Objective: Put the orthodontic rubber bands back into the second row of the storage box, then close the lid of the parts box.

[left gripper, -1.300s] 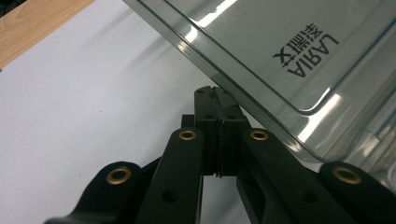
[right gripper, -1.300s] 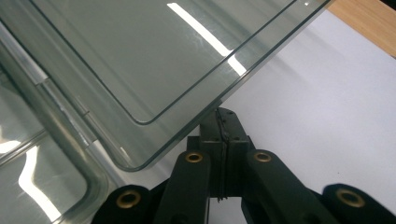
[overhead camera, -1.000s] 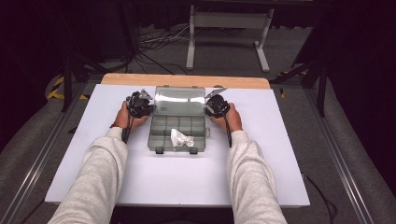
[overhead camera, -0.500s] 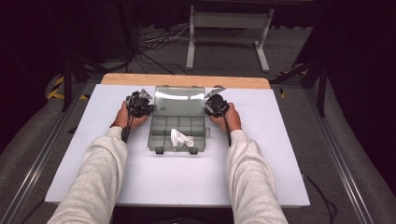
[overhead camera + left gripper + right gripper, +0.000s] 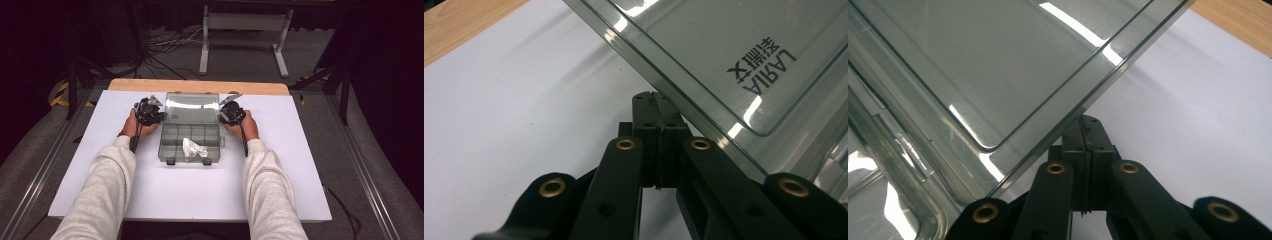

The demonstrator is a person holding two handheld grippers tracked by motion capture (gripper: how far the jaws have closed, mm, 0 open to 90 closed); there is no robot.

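Note:
A grey see-through compartment box (image 5: 172, 147) lies at the table's middle with its lid (image 5: 192, 107) swung up and leaning back. A crumpled clear bag (image 5: 192, 148) lies in a front compartment. My left gripper (image 5: 152, 114) is at the lid's left edge. In the left gripper view its jaws are pressed shut, with the tip (image 5: 655, 102) just under the lid's rim (image 5: 684, 95). My right gripper (image 5: 229, 113) mirrors it at the lid's right edge, also shut, with its tip (image 5: 1088, 127) tucked beneath the lid (image 5: 998, 75). Nothing shows between either pair of jaws.
The box sits on a white tabletop (image 5: 300, 165) with a wooden strip (image 5: 200, 86) along the far edge. Behind the table, a metal stand (image 5: 245, 30) and cables lie on the dark floor. Both sleeved forearms reach in from the front.
The bright glare on the lid has dulled, as if the lid tipped slightly. Hands and grippers stay where they were at its two sides.

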